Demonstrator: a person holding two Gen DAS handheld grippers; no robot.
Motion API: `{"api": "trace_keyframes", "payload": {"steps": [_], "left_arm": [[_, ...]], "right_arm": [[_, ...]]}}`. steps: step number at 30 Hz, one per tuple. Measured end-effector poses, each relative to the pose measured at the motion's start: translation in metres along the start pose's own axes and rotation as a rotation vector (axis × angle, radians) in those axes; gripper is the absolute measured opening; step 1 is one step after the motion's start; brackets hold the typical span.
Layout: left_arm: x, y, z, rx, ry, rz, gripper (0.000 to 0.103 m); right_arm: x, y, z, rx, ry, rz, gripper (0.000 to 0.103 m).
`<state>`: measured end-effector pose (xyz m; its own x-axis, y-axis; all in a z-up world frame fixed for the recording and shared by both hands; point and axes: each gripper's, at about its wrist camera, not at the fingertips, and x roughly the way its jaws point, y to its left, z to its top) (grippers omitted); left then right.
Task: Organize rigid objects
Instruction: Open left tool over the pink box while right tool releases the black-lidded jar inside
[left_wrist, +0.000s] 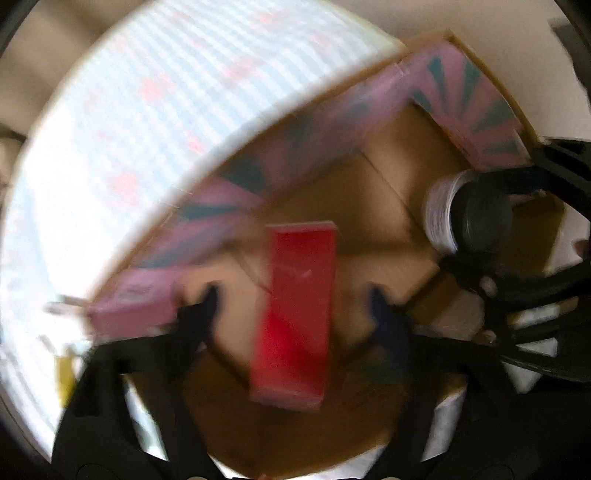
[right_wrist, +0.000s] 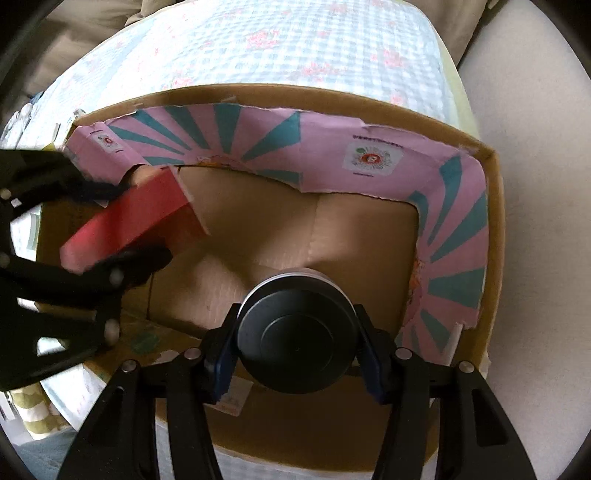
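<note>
A cardboard box (right_wrist: 491, 206) with pink-and-teal lining lies open on a checked cloth. A red rectangular box (left_wrist: 295, 314) lies between the spread fingers of my left gripper (left_wrist: 291, 295), over the left part of the carton; the blurred fingers stand apart from its sides. It also shows in the right wrist view (right_wrist: 129, 221), with the left gripper's fingers (right_wrist: 144, 258) on either side of it. My right gripper (right_wrist: 295, 354) is shut on a black-lidded jar (right_wrist: 295, 343), held above the carton's near side. The jar shows in the left wrist view (left_wrist: 469, 214).
The blue-and-white checked cloth with pink flowers (right_wrist: 295, 44) covers the surface around the carton. A pale wall or floor (right_wrist: 535, 147) lies to the right. The carton floor (right_wrist: 295, 229) is bare brown cardboard.
</note>
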<state>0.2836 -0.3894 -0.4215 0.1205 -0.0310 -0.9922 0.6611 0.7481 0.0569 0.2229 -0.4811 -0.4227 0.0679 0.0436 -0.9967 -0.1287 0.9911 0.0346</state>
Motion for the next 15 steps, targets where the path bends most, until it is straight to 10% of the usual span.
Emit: {"api": "trace_keyframes", "payload": {"steps": [2,15], "left_arm": [[-0.007,0.009,0.001,-0.025,-0.023,-0.030,0.103],[-0.023,0.005,-0.008,-0.009,-0.039,-0.018,0.103]], "right_arm": [[0.001,-0.002,-0.006,-0.029,0.026,-0.036,0.103],[-0.032,0.005,-0.036,-0.018,-0.056,0.020,0.103]]}}
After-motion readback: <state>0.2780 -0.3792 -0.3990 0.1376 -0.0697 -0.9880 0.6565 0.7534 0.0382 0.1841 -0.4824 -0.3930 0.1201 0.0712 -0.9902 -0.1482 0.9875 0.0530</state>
